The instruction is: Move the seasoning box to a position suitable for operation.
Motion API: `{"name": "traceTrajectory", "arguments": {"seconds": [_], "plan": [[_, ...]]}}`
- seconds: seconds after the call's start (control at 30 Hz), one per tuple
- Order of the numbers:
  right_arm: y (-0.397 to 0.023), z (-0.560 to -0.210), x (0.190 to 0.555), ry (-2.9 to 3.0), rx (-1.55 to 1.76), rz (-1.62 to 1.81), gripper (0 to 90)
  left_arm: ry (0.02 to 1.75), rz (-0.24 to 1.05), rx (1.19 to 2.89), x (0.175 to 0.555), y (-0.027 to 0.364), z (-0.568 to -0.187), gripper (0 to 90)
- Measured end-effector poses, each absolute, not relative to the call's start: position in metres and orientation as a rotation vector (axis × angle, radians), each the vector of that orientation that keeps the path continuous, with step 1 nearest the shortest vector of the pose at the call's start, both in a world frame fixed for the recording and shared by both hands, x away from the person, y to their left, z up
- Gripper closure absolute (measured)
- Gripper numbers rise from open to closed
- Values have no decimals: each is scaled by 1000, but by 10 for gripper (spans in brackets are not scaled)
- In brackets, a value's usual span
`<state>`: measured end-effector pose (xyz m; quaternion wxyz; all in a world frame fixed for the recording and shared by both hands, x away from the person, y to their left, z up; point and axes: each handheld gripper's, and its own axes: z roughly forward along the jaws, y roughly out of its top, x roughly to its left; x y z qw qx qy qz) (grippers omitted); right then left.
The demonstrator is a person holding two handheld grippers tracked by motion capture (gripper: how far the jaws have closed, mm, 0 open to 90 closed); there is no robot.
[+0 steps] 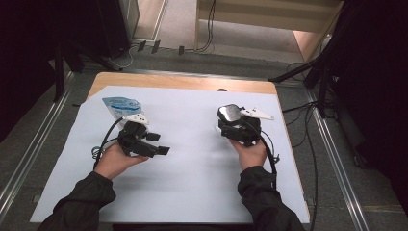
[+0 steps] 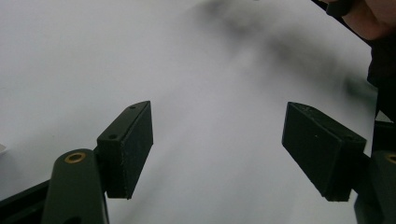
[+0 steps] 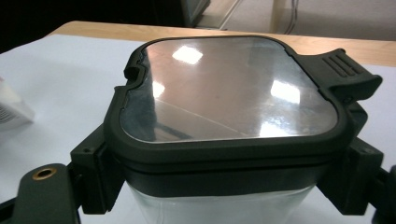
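1. At the far left of the surface (image 1: 192, 192) lies a blue-and-white pouch (image 1: 118, 105), just beyond my left claw (image 1: 161, 150). Nothing is touching it.
2. My left claw hangs over the white sheet with its jaws spread wide and nothing between them; in the left gripper view, bare sheet runs out ahead of the pads (image 2: 135, 149).
3. Moving right, my right claw (image 1: 231, 126) is pinching a clear container (image 3: 224, 200) by its sides, just under the dark rim, one jaw on each flank.
4. The container's black-framed lid (image 3: 224, 93) with its glossy window sits flat on top, and its latch tab (image 3: 348, 77) sticks out on the right in the right gripper view. I cannot tell whether the latch is locked.
5. I judge this as the holding step: the container is steadied, the lid not yet opened.
6. Next, my free left claw would have to cross to the latch tab while the right one keeps its squeeze level.
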<state>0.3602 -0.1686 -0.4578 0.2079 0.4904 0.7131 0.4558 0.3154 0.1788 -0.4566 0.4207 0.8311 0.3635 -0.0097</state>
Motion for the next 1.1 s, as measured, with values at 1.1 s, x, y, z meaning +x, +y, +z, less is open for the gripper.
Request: {"name": "traceTrajectory", "arguments": {"seconds": [1.1], "plan": [[-69,-493,344,2300,1145,1313,159,995,15,2049,295,198,-459,248]]}}
